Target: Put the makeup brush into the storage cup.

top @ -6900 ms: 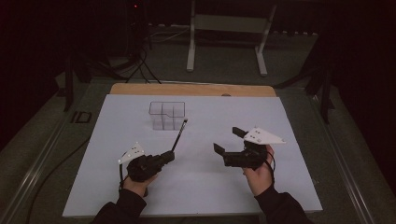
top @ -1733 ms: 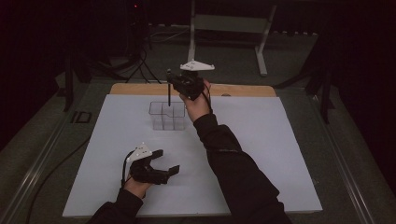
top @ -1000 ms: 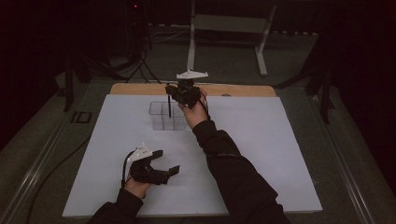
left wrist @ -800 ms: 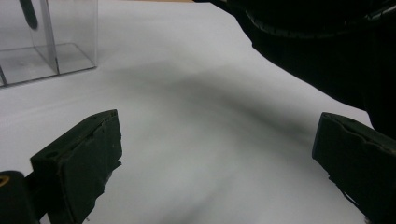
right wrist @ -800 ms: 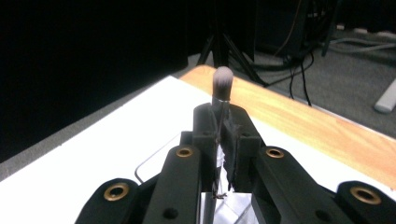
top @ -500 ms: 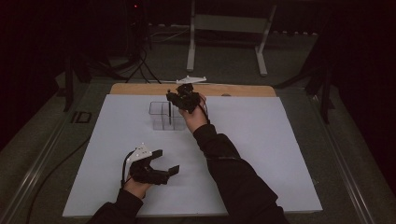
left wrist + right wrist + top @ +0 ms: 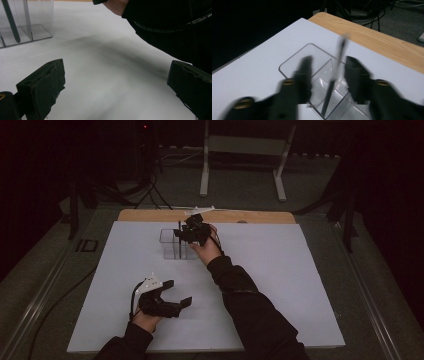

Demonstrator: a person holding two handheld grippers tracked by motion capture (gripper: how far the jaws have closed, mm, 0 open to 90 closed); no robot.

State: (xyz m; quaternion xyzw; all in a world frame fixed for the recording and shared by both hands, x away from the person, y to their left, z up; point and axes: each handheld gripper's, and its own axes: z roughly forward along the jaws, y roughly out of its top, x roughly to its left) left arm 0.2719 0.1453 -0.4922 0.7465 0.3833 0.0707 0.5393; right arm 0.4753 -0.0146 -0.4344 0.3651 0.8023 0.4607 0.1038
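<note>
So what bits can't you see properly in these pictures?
- Right gripper: its jaws are motion-blurred in the right gripper view.
- Pen: its tip is cut off by the bottom edge there.
- Clear box: cut off by the left gripper view's left edge.
- Left gripper: too dark for detail in the high view.

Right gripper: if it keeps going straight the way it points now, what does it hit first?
Most likely the clear box right below the right gripper. Its fingers have just opened, and the black pen stands loose between them inside a compartment. Depth is unclear through the blur.
</note>
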